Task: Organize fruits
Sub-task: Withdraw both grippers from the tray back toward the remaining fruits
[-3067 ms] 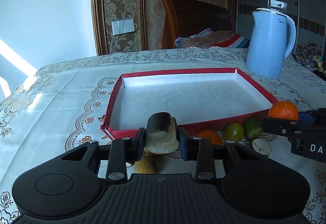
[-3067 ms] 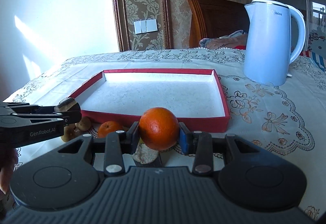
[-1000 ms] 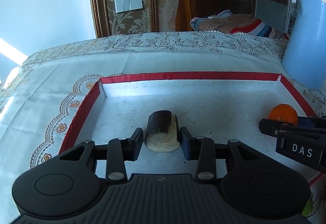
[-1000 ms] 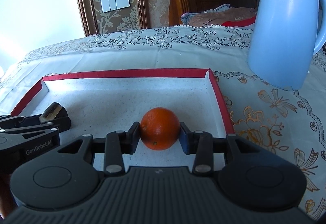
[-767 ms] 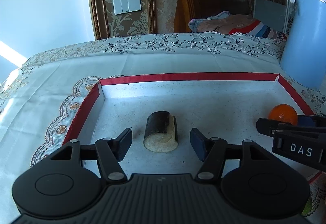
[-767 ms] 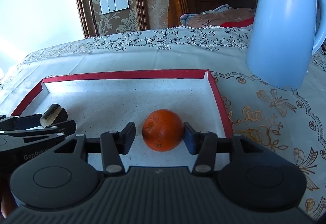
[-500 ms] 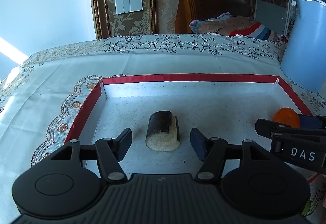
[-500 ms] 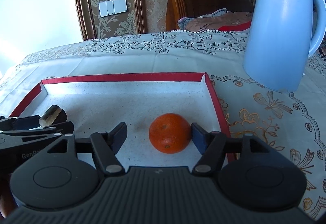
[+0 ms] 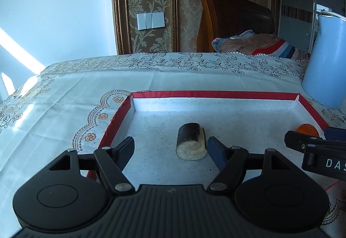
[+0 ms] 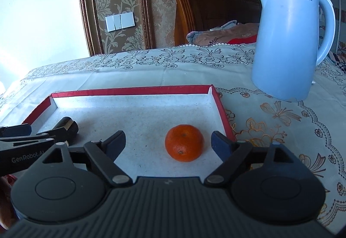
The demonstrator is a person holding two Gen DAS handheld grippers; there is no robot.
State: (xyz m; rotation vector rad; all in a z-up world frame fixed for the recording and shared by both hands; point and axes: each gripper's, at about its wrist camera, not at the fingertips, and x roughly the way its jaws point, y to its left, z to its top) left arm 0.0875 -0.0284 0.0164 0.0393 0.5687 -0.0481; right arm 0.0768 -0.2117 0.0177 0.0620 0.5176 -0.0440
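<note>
Your left claw (image 9: 170,148) stood wide open, gripping nothing, the cut banana piece (image 9: 191,140) lying free on the floor of the red-rimmed tray (image 9: 216,94). Your right claw (image 10: 167,142) gaped likewise around an orange (image 10: 184,143) resting near the tray's right wall, a blue kettle (image 10: 287,43) behind on the worktop (image 10: 281,121).

Left hand-held gripper (image 9: 170,148) spread wide; banana piece (image 9: 190,141) in tray (image 9: 121,116).

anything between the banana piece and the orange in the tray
Only bare tray floor lies between banana piece and orange, apart from the right gripper's own finger, in the right wrist view.
</note>
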